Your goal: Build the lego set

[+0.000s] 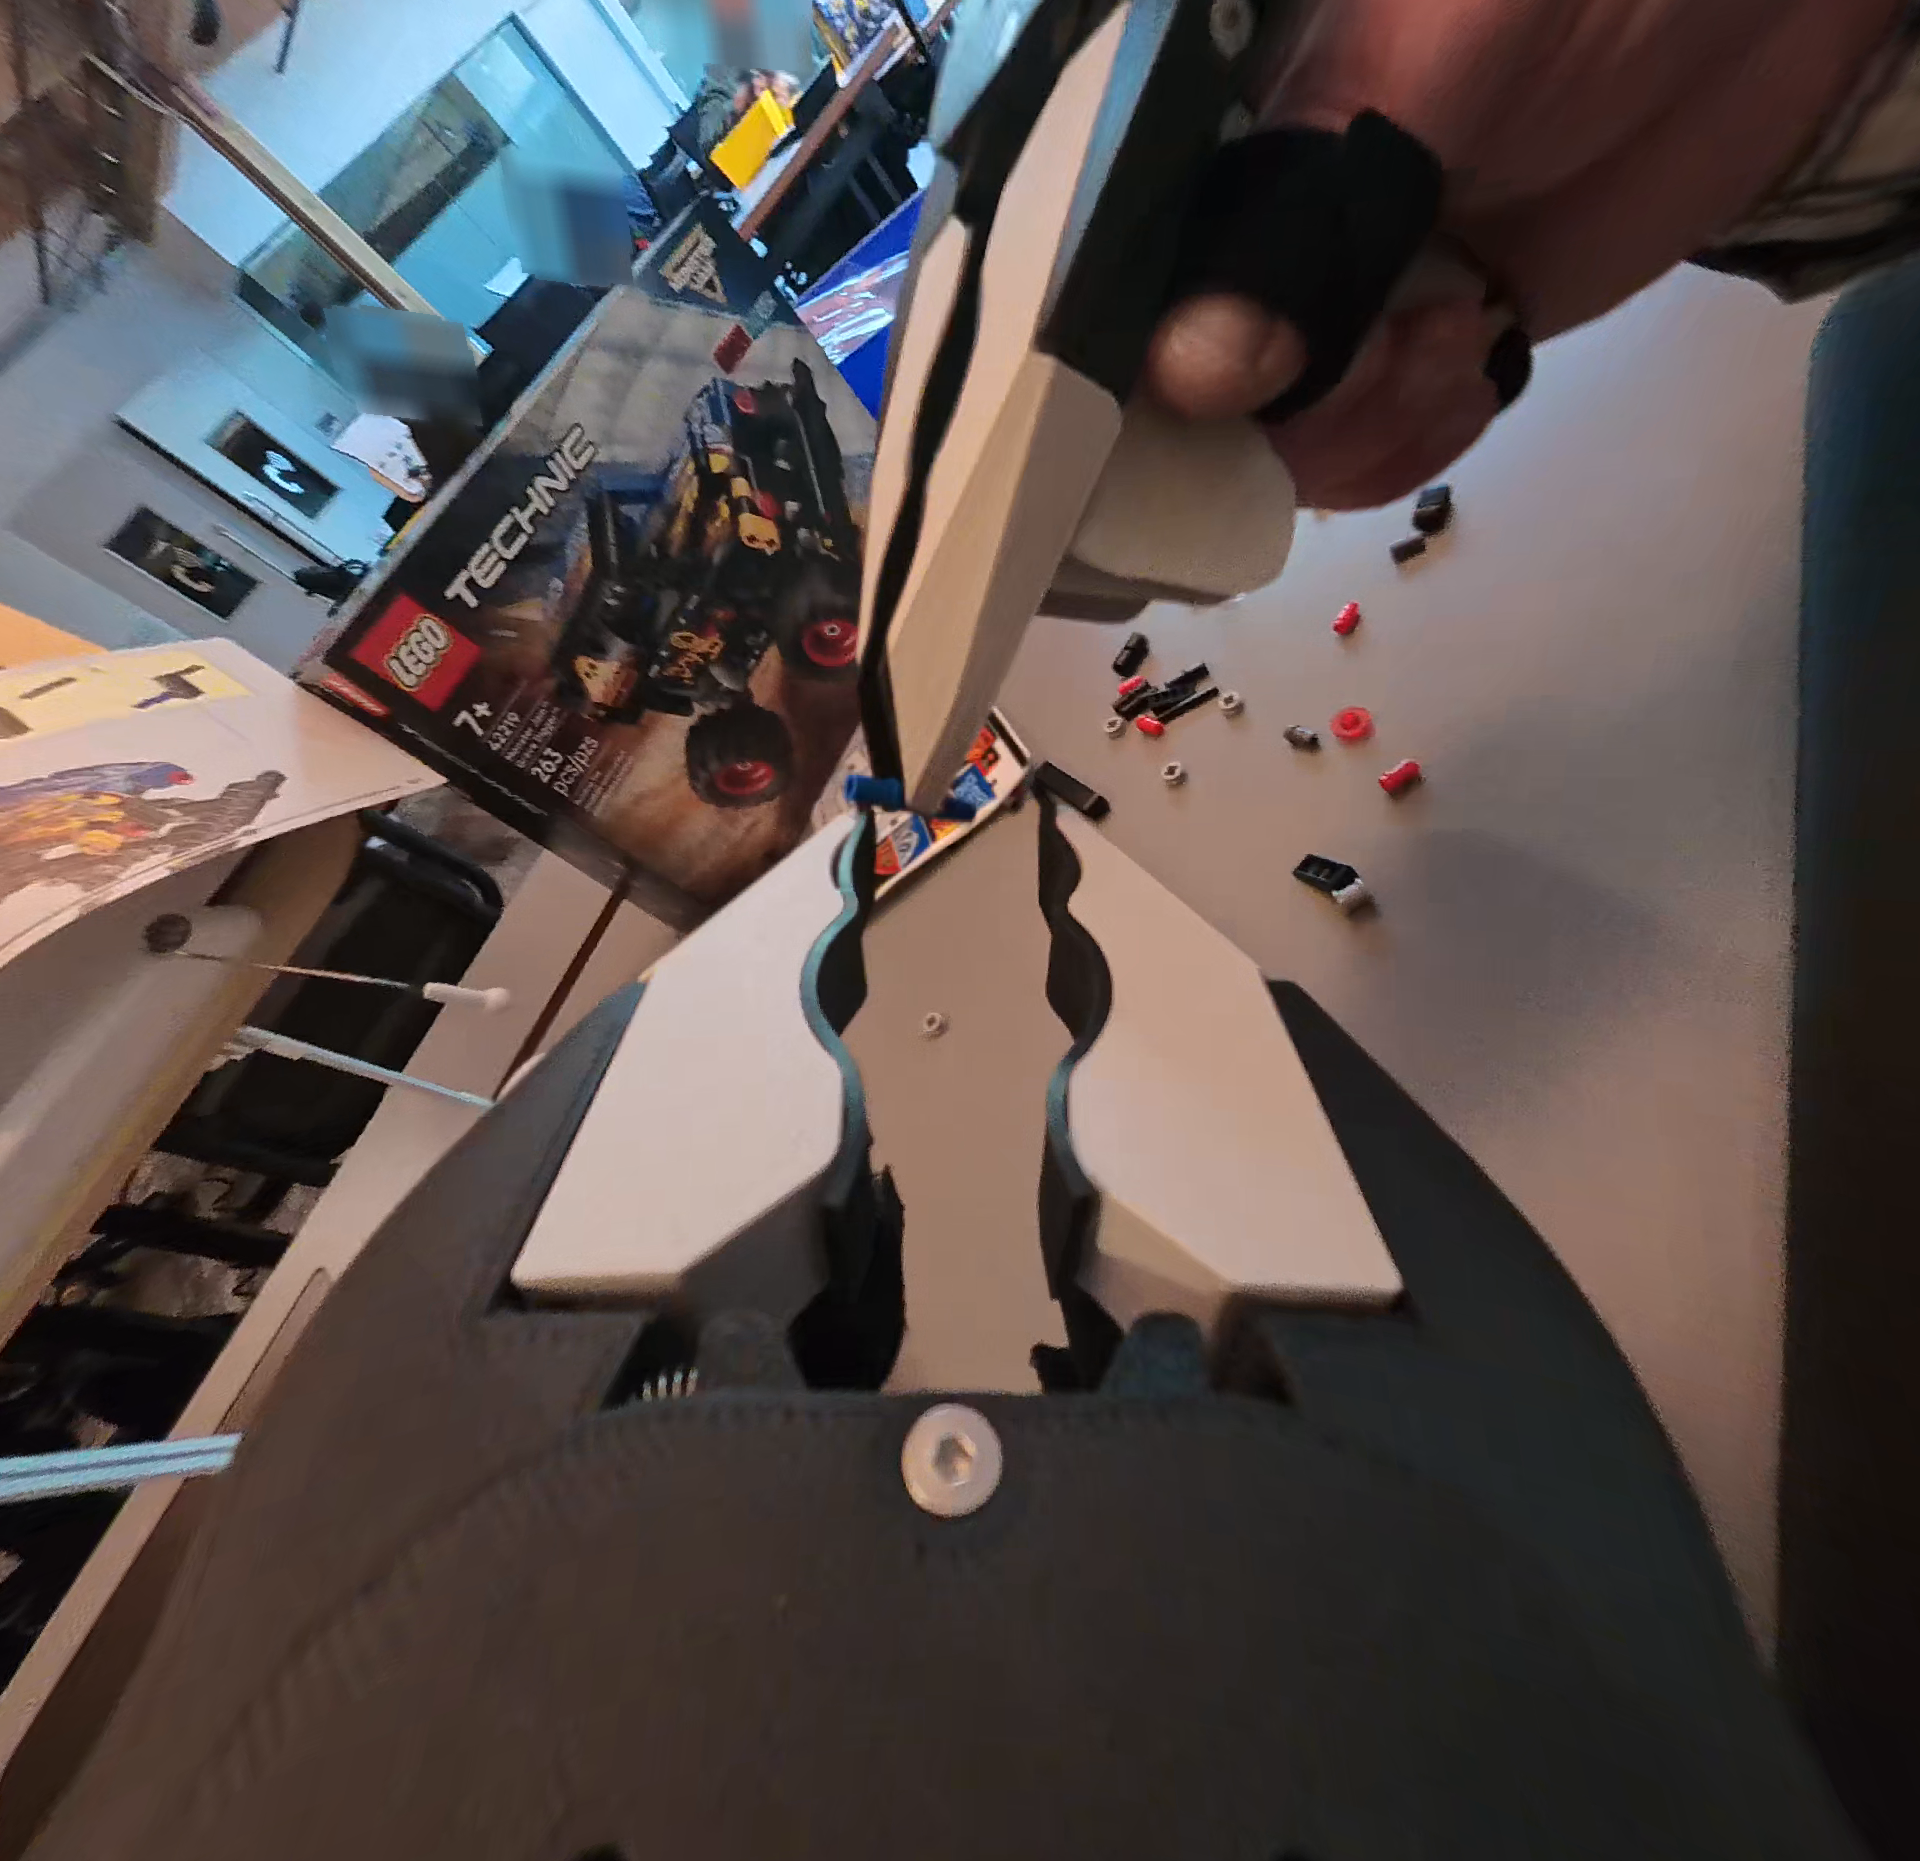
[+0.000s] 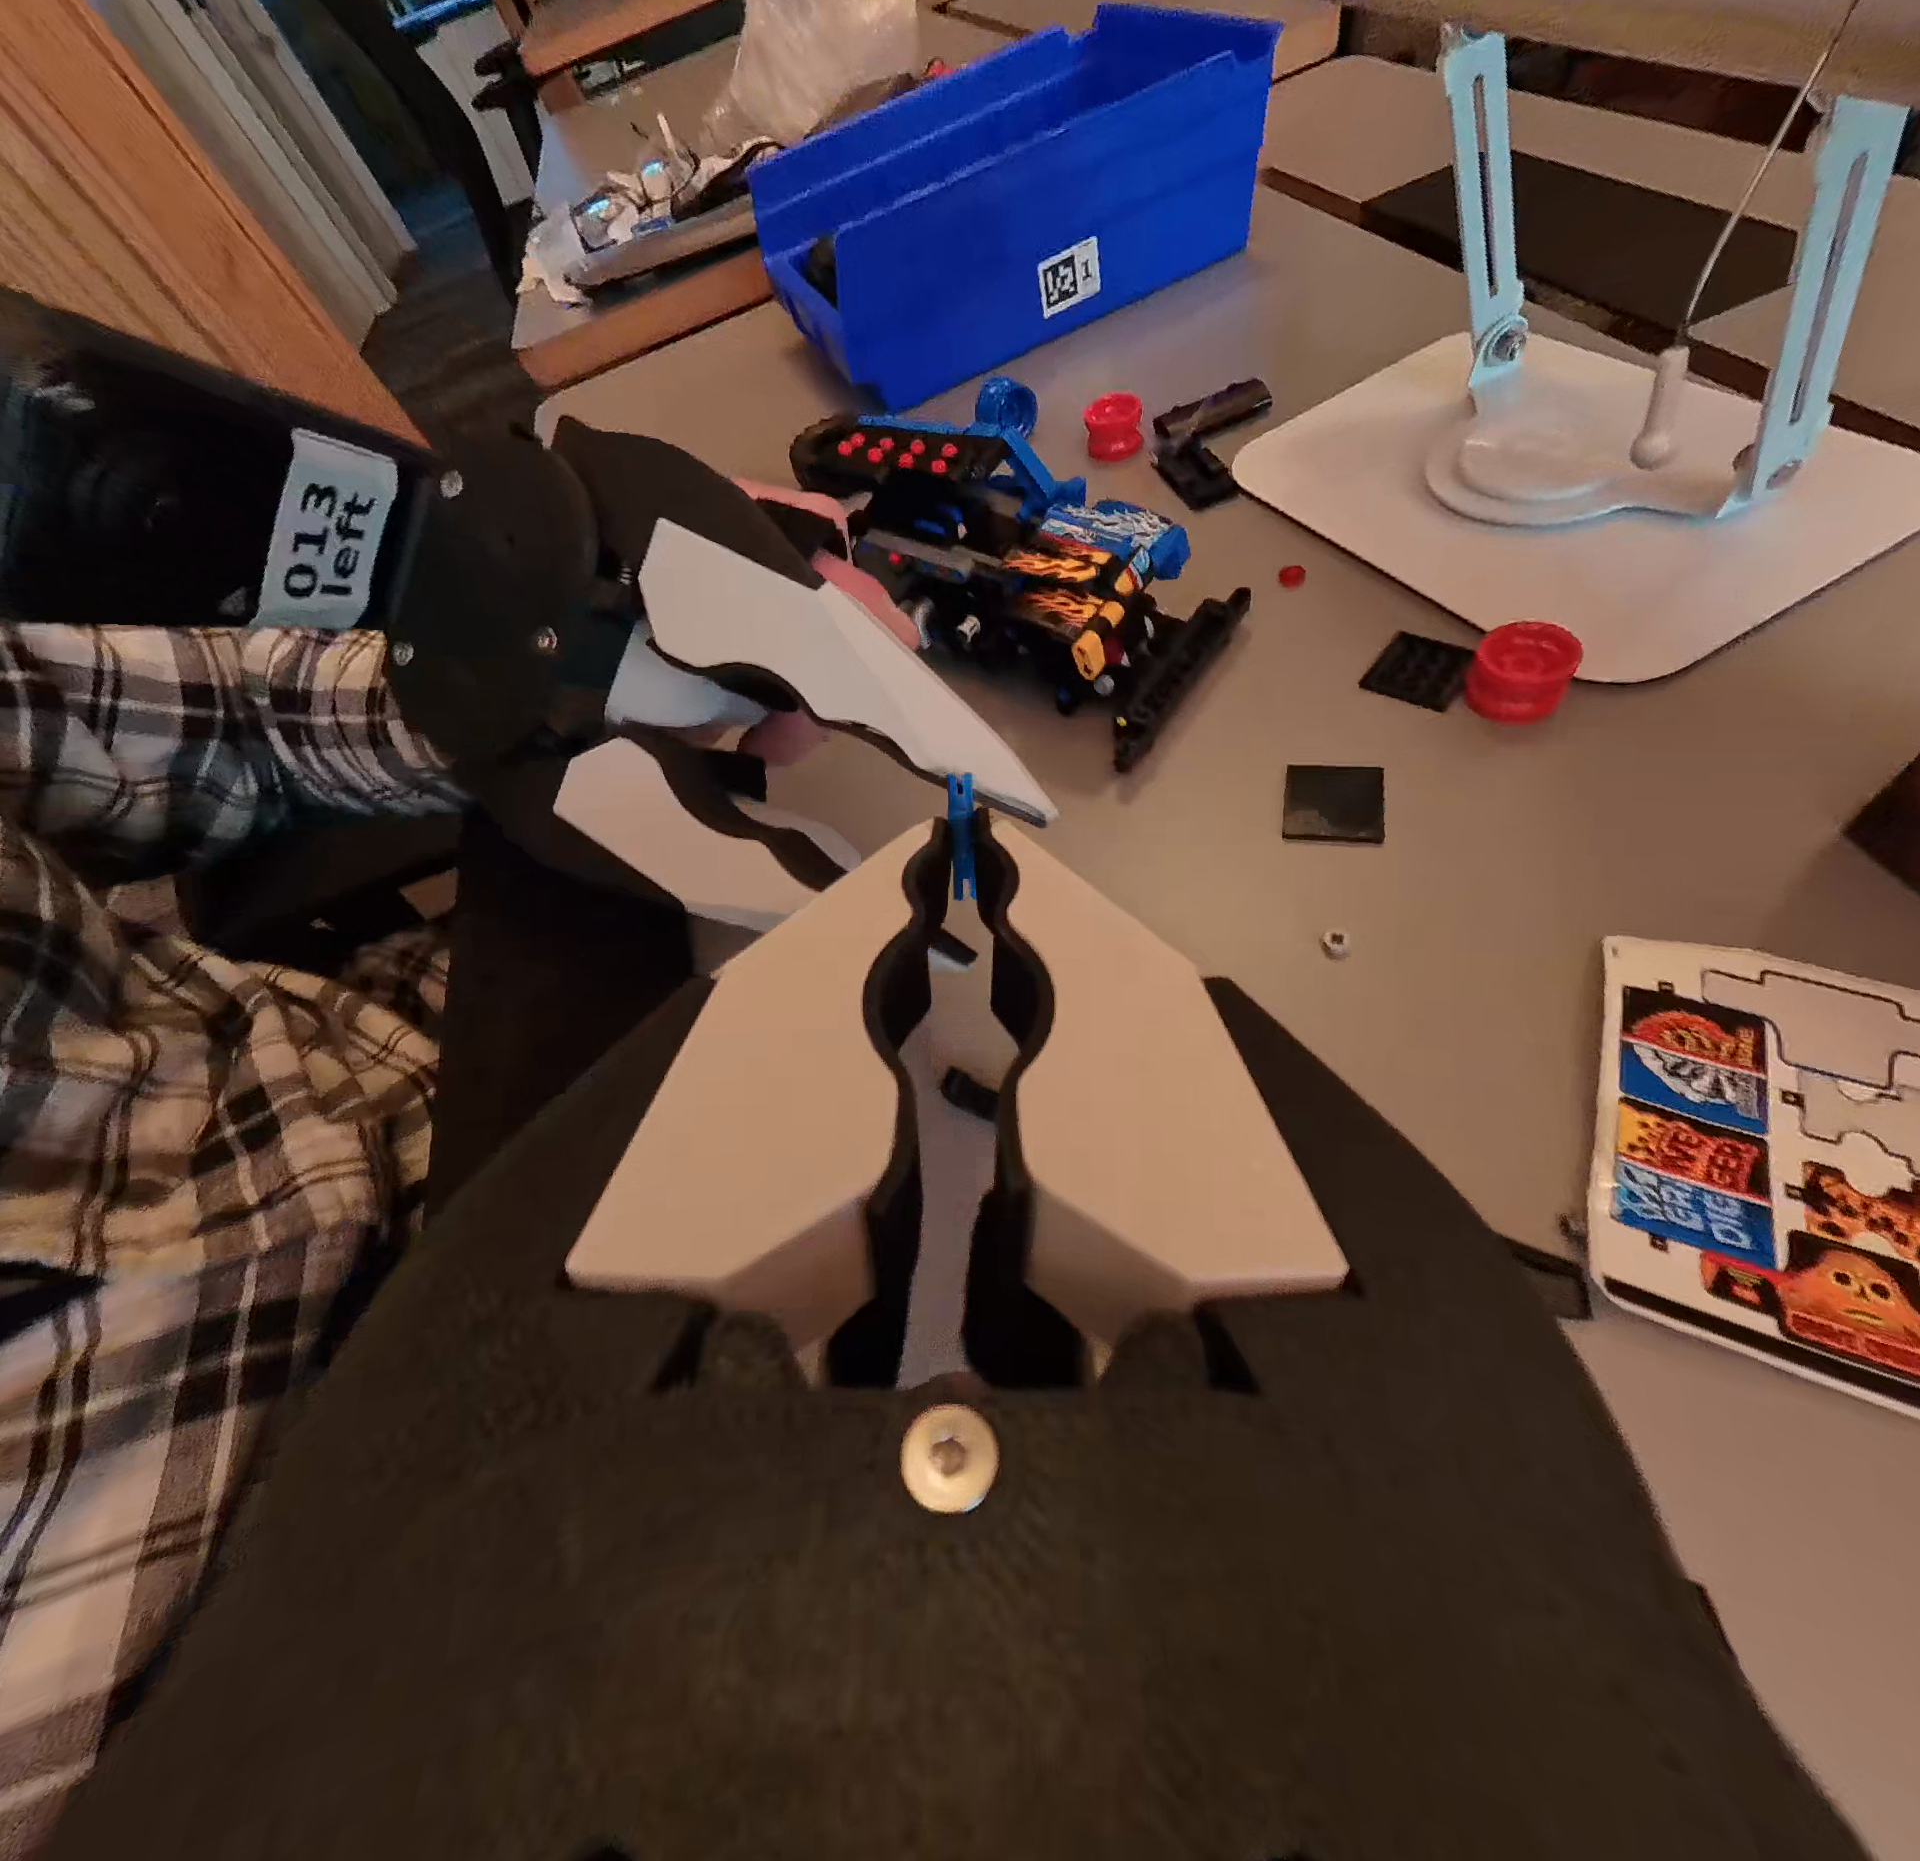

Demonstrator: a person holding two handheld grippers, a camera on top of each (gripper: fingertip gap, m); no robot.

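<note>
Mid-handover above grey table: small blue pin pinched at tips of right gripper, jaws narrow on it. Left gripper spread wide, one finger beside pin, not yet clamped. Half-built truck well apart, near blue bin. Next, likely: regrip pin, carry to truck, align with hole.

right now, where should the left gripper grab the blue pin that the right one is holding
On the blue pin, probably the free upper end, which sticks out past the right gripper; its fingers clamp the lower half. Bring the open left gripper in from the side, across the pin's length.
</note>
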